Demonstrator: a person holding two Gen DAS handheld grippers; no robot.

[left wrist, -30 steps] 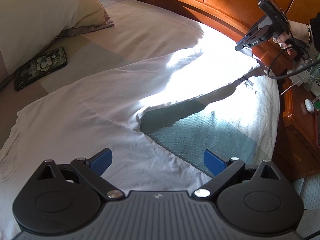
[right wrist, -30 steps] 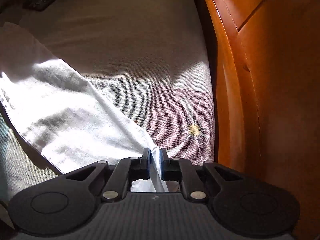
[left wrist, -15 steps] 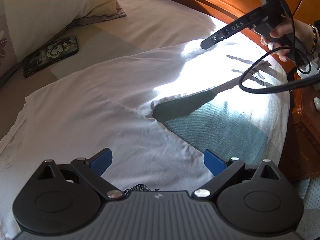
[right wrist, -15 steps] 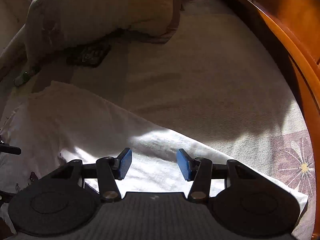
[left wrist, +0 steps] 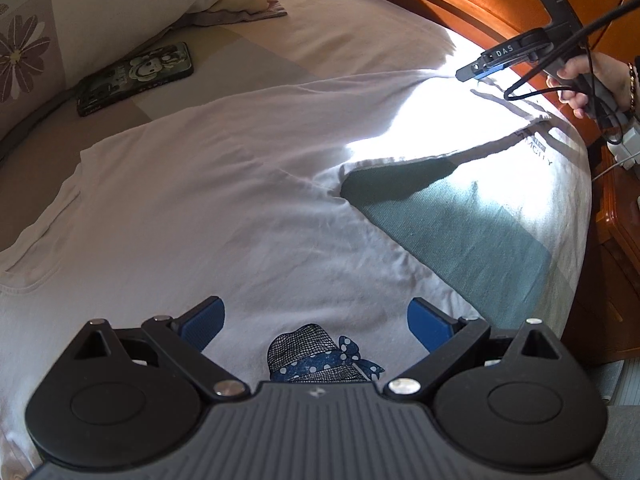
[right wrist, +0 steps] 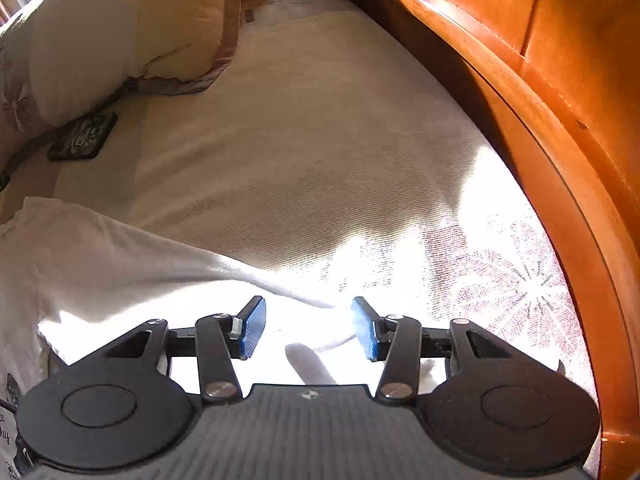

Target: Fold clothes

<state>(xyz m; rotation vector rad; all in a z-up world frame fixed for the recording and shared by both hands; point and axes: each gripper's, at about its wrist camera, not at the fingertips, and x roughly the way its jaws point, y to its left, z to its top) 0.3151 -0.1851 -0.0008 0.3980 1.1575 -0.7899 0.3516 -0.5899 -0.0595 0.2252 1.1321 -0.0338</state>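
Observation:
A white T-shirt [left wrist: 240, 200] lies spread flat on the bed, a hat-and-blue-bandana print [left wrist: 320, 356] showing just ahead of my left gripper [left wrist: 316, 320]. That gripper hovers over the shirt, open, with nothing between its blue pads. One sunlit end of the shirt [right wrist: 100, 260] stretches toward the wooden headboard. My right gripper [right wrist: 308, 326] hangs above that end with its jaws open and apart from the cloth. In the left wrist view the right gripper [left wrist: 466, 74] shows at the top right, held by a hand [left wrist: 576, 80].
A phone in a cartoon case [left wrist: 136, 78] lies by a cream pillow [left wrist: 140, 4] at the far left. The curved wooden headboard [right wrist: 560, 100] borders the bed on the right. A nightstand [left wrist: 620, 200] with white items and cables stands past the bed's edge. A teal patch [left wrist: 460, 232] marks the bedspread.
My right gripper was shut on the shirt's end by the headboard; it let go, opened, and swung away. My left gripper shifted over the shirt, bringing the hat print into view.

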